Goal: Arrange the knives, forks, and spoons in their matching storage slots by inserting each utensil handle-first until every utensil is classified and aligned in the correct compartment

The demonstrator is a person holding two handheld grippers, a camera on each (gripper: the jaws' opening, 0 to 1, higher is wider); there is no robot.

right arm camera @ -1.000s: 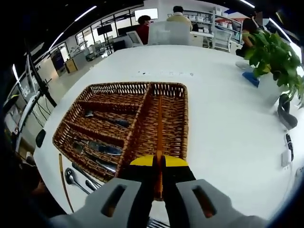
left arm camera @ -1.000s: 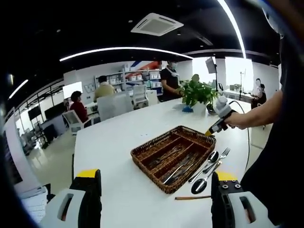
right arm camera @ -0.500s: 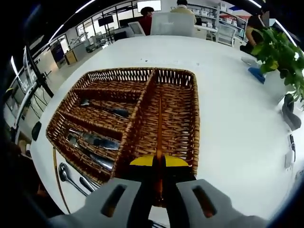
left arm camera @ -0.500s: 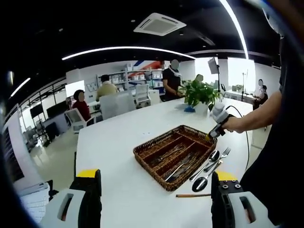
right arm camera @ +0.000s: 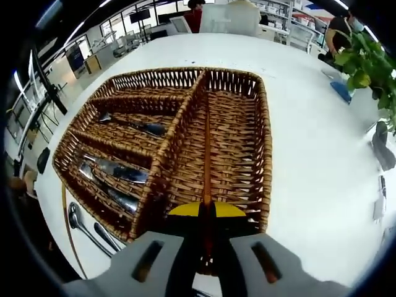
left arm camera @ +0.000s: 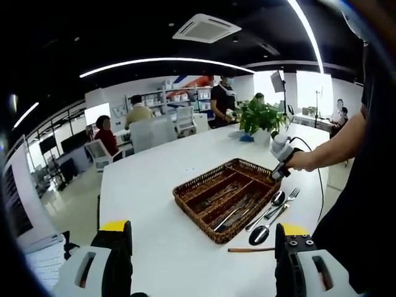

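Chopstick (right arm camera: pixel 206 145) clamped in right tool (right arm camera: pixel 206 238) has lowered closer over basket (right arm camera: pixel 263 154)'s wide compartment; left tool (left arm camera: pixel 201 260) wide, idle.

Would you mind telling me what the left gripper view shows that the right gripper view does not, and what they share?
The left gripper view alone takes in the right gripper from outside, in a hand, and a fork beside the wicker tray. The right gripper view alone shows a thin brown stick clamped between shut jaws over the tray's large compartment. Both share the tray, spoons beside it and a potted plant.
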